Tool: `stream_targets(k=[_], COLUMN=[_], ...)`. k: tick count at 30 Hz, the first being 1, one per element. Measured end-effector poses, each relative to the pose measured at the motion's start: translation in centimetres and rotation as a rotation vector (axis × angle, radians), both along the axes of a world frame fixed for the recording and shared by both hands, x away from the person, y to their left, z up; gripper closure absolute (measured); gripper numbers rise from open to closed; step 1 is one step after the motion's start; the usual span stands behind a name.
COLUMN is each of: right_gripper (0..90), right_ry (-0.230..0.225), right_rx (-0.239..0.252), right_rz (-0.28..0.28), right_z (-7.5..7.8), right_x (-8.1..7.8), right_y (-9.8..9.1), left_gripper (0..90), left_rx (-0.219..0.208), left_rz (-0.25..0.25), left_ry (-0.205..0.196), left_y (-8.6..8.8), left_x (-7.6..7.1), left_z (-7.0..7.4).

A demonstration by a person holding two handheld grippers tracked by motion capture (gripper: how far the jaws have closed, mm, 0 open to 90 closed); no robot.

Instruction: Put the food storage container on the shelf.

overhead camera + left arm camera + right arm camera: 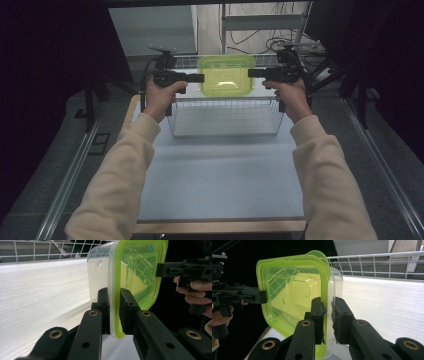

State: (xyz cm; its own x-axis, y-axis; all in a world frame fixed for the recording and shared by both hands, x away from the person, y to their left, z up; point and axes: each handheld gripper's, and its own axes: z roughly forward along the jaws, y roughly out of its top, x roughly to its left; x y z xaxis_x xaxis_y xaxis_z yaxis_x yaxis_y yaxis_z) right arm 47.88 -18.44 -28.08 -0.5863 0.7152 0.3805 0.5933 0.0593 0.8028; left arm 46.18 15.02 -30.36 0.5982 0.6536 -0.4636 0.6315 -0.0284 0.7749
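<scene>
— Two grippers, one box: where is it?
— The lidded box (pixel 226 75) hangs between them, over the far half of the wire basket (pixel 226 131), clear of the table (pixel 220 175).
— How is it held?
— The left gripper (pixel 197 78) is clamped on the green lid's rim at the left short end; the right gripper (pixel 254 73) pinches the rim at the right end.
— Which way does it lie?
— Its long axis runs level from one hand to the other, lid up, each hand equally near.
— Next move?
— Likely straight down into the basket, both ends lowered together.
</scene>
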Motion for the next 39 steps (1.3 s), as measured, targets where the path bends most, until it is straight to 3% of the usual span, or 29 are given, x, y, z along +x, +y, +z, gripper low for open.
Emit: stream_targets(k=[8,15,17,20,31,33,36,39], right_gripper=[79.5,79.2,78.8,78.7,73.7,72.3,71.2,70.3], right_ry=[0.054,0.083,0.093,0.098,0.108,0.107,0.108,0.112], right_rx=[-0.003,-0.014,-0.002,0.010,0.008,-0.015,0.001,0.003], right_rz=[-0.045,-0.062,-0.067,-0.070,-0.100,-0.105,-0.113,-0.112], right_z=[-1.2,-1.7,-1.9,-2.0,-2.6,-2.8,-3.2,-3.3], right_x=[2.1,3.3,3.6,3.8,4.9,5.1,5.4,5.4], right_y=[0.0,0.0,-0.1,0.0,0.4,0.5,0.6,0.6], left_gripper=[80.6,80.4,80.6,80.5,77.6,75.0,73.6,72.0], left_rx=[0.004,0.009,-0.022,-0.030,-0.096,-0.103,-0.126,-0.119], left_rz=[0.022,0.033,0.035,0.037,0.086,0.095,0.105,0.115], left_ry=[0.067,0.087,0.092,0.098,0.146,0.151,0.162,0.164], left_y=[-0.5,-0.9,-0.8,-0.7,-0.6,-0.5,-0.4,-0.5], left_x=[2.4,3.2,3.5,3.9,5.3,5.5,6.0,6.2], left_z=[-0.9,-1.6,-1.8,-1.8,-2.4,-2.5,-3.0,-3.1])
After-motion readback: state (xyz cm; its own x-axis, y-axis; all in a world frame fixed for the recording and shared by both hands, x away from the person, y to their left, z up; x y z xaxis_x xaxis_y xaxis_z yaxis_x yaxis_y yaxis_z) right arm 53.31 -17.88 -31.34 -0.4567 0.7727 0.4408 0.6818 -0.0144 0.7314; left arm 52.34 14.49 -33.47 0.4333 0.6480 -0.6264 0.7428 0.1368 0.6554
